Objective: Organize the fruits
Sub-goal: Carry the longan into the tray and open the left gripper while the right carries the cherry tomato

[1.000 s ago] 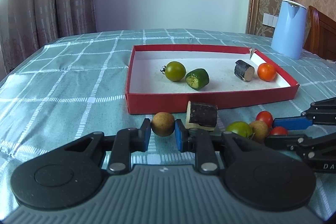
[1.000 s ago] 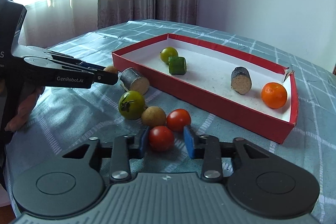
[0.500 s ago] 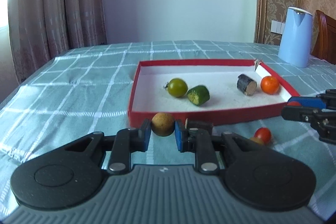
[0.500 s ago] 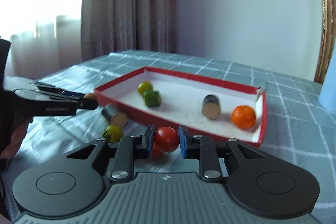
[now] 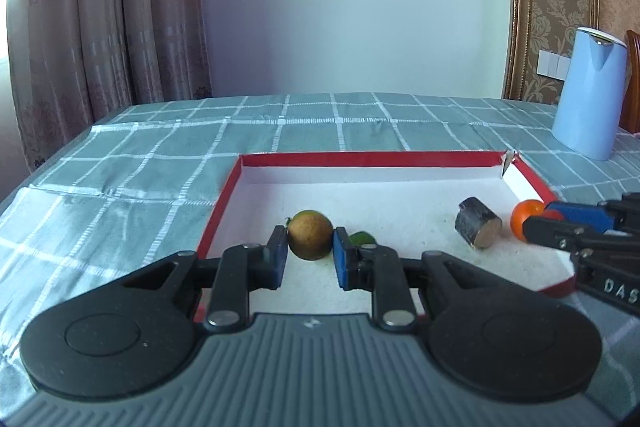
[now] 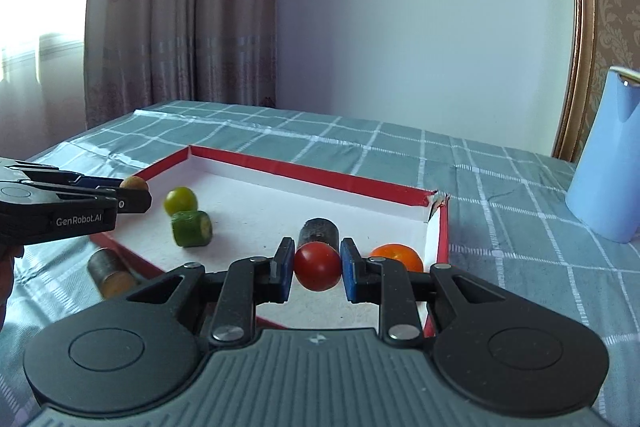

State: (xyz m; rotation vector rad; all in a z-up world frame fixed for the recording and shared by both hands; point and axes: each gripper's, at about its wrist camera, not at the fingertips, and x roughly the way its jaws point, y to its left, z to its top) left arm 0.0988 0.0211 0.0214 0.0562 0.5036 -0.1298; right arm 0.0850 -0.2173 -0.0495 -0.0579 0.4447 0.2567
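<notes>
My left gripper (image 5: pixel 310 247) is shut on a brown round fruit (image 5: pixel 310 239) and holds it above the left part of the red tray (image 5: pixel 360 159). My right gripper (image 6: pixel 316 267) is shut on a red tomato (image 6: pixel 317 265) above the tray's right part (image 6: pixel 320 173). In the tray lie a green tomato (image 6: pixel 181 199), a green cucumber piece (image 6: pixel 191 228), a dark cylinder piece (image 5: pixel 478 227) and an orange fruit (image 5: pixel 525 218). The left gripper also shows in the right wrist view (image 6: pixel 134 197).
A second dark cylinder piece (image 6: pixel 107 271) lies on the checked tablecloth just outside the tray's near wall. A light blue kettle (image 5: pixel 588 95) stands at the back right. Curtains hang behind the table on the left.
Both grippers have risen and moved forward over the tray, each carrying its fruit. The loose fruits on the cloth have dropped out of view.
</notes>
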